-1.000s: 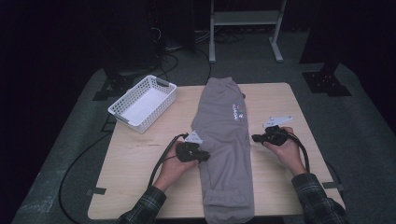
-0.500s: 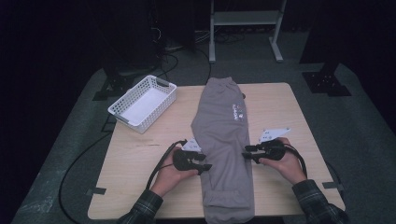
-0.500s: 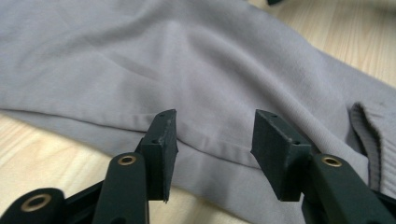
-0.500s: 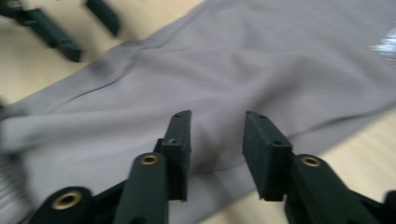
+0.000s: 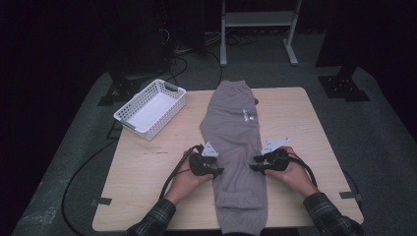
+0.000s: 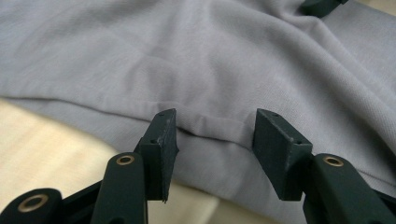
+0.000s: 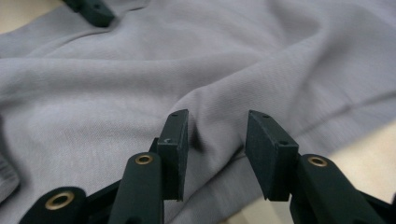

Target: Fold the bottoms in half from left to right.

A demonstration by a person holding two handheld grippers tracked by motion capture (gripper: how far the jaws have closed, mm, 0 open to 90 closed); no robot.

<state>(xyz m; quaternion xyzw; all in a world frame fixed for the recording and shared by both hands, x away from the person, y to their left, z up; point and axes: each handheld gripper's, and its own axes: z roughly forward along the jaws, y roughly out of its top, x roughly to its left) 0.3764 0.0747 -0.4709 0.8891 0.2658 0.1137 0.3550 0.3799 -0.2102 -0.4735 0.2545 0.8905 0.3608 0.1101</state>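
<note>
A pair of grey trousers (image 5: 235,142) lies lengthwise down the middle of a wooden table (image 5: 305,123), already folded into one narrow strip, waistband at the far end and leg ends hanging just over the near edge. A person's two hands come in from below, each with a black gripper set against one long side of the strip about halfway along it. The left gripper (image 5: 217,171) points in at the left edge, the right gripper (image 5: 255,162) at the right edge. In the left gripper view the jaws stand spread, the hem edge of the trousers (image 6: 210,126) running between the pads without being pressed; they have just been opening. The right gripper view shows the same: jaws parted around a raised ridge of cloth (image 7: 212,126), not pinching it, and likewise just opened. A white basket (image 5: 150,109) waits empty near the table's far left corner. Judging by the layout, the lengthwise fold is done; gripping both edges, folding the strip across, and perhaps putting it in the basket are yet to come.
</note>
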